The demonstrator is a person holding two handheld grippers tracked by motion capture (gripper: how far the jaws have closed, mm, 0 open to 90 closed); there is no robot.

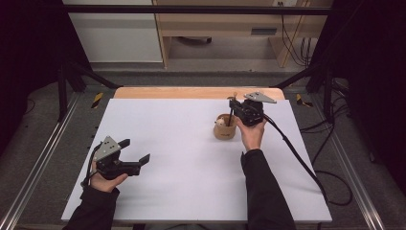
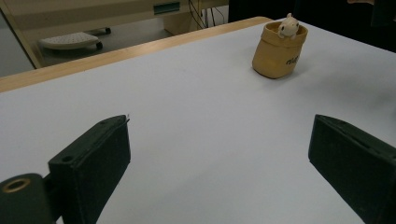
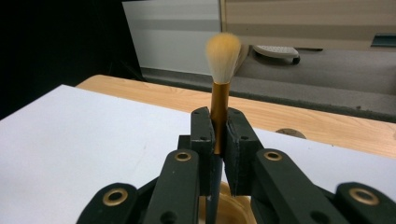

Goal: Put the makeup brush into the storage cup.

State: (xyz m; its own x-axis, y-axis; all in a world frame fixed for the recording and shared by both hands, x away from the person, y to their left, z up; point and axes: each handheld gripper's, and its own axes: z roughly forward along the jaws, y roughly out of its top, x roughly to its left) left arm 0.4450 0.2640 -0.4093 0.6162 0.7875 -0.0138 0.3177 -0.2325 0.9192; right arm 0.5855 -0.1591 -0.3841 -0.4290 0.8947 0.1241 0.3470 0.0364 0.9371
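Item: slim makeup brush with gold ferrule and pale bristles (image 3: pixel 222 84), upright above tan fabric pot (image 1: pixel 224 129) on white tabletop (image 1: pixel 191 163) | right gripper (image 3: pixel 218 126): clamped on ferrule | left gripper (image 2: pixel 219 154): wide apart, empty | advice: handle to be lowered vertically, rim avoided.

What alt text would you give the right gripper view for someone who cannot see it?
The right tool is shut on a makeup brush, held upright by its gold collar, with the pale bristle tuft on top. Just below the jaws is the rim of a tan cup, and around it the white table top with a wooden edge behind.
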